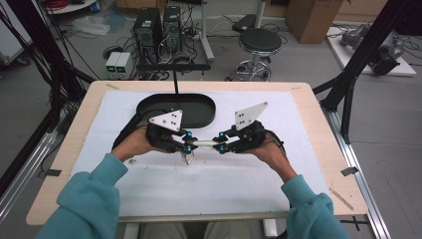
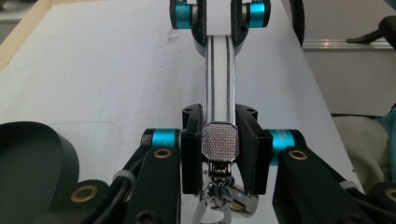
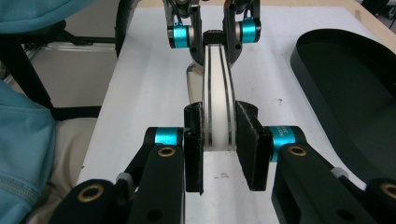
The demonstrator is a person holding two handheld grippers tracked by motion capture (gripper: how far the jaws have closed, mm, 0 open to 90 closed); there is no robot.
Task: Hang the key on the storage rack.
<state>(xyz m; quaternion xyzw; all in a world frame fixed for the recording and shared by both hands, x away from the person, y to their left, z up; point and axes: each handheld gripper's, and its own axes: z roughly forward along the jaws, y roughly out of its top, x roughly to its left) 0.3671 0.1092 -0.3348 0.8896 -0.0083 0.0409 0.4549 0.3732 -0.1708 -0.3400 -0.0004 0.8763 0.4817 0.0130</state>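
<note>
White-and-chrome, a slim curved handle (image 1: 204,143) spans the gap between the two grippers above the white mat (image 1: 249,184) that covers the wooden table (image 1: 318,129). The left gripper (image 1: 188,143) clamps one end of it: in the left gripper view its black jaws press both sides of a flat metal head with a dotted face (image 2: 220,142), below which a small chrome link and hook piece (image 2: 224,198) hangs. The right gripper (image 1: 221,144) pinches the other, rounded white end of the handle between its jaws, as the right gripper view shows, with the bar running straight away to the opposite gripper. In the high view the two grippers face each other at mid-table, each held in a hand, teal sleeves (image 1: 89,199) coming in from the bottom edge. A black oval tray (image 1: 199,107) lies on the mat just beyond the left gripper, toward the far side of the table.
</note>
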